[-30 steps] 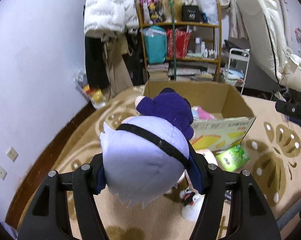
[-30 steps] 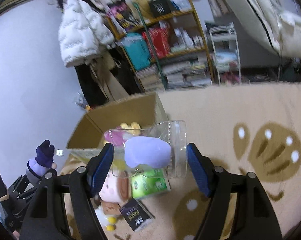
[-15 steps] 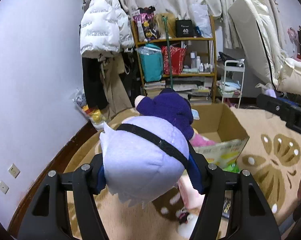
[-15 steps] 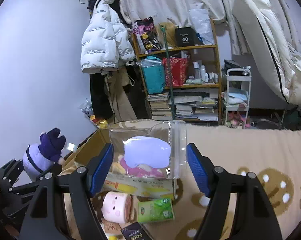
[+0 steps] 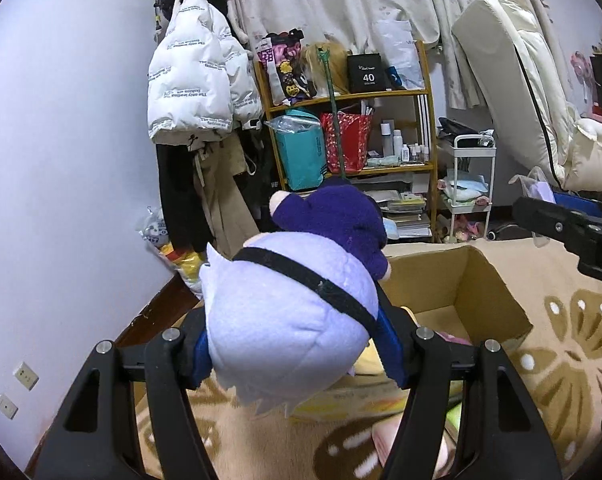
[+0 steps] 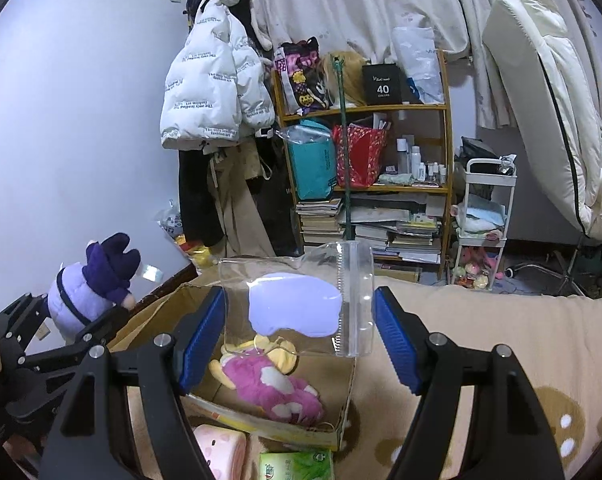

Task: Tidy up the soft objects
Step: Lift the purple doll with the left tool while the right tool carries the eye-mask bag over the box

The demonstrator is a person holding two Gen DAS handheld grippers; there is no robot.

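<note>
The cardboard box (image 6: 161,320) now lies right below both claws, no longer well ahead on the carpet, with a pink plush (image 6: 273,390) already inside. The left claw (image 5: 297,344) stays clamped on the lilac plush doll (image 5: 289,320), raised over the box's near edge. The right claw (image 6: 299,336) grips a clear pouch (image 6: 297,304) above the opening, so both drops look imminent.

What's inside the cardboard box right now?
In the cardboard box lie a pink plush toy and a yellow plush beside it. The held clear bag and the right gripper's fingers hide the far part.
</note>
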